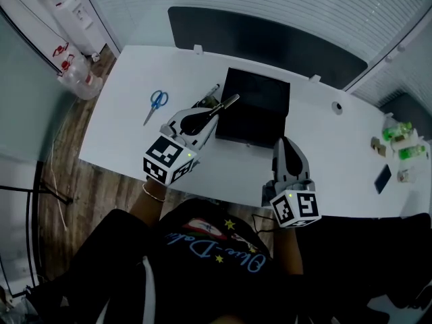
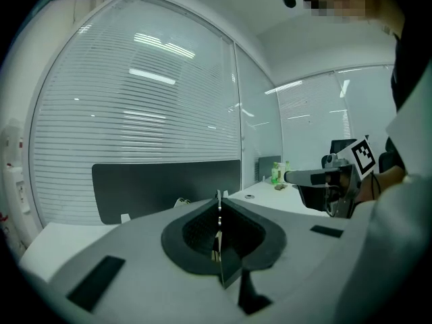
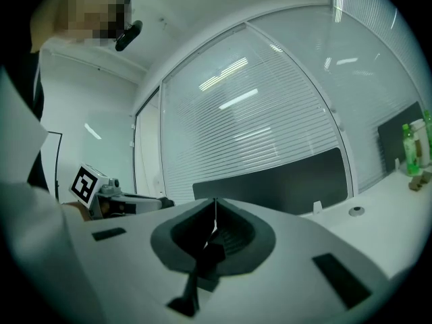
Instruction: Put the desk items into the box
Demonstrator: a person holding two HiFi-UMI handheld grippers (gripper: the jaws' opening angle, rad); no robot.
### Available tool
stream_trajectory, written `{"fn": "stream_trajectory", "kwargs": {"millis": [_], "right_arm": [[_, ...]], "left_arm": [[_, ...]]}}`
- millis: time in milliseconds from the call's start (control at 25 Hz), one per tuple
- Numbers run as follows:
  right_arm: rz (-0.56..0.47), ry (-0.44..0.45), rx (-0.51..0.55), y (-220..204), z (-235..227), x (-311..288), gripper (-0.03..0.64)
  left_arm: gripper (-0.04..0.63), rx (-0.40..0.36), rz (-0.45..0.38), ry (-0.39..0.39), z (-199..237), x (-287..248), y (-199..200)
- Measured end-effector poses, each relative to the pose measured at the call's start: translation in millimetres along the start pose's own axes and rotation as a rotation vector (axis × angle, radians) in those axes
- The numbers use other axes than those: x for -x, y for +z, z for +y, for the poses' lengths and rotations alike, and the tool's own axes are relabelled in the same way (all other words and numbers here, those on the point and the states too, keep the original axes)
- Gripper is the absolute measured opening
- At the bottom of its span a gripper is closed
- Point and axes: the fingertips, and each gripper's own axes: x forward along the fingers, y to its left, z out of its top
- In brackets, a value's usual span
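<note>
L gripper: jaws together, nothing betw. them; tip over box's left edge.
R gripper: jaws together, empty; just beside box's near side.
Box: black, mid-desk.
Scissors: blue, on desk, left of L gripper, outside box.

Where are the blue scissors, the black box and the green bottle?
Blue-handled metal scissors (image 1: 156,105), head view, just below the handle loops.
Black rectangular box (image 1: 255,106), head view, on the middle of its dark surface.
Green bottle (image 3: 407,150), right gripper view, on its body.
</note>
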Motion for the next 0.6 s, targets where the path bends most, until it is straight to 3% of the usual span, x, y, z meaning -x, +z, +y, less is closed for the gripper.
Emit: {"fn": "stream_trajectory", "kwargs": {"millis": [600], "right_arm": [[0.022, -0.082, -0.011, -5.1, -21.5, 11.3, 0.011]], "left_arm": [[0.015, -0.014, 0.06, -0.093, -13.7, -32.5, -19.3]]}}
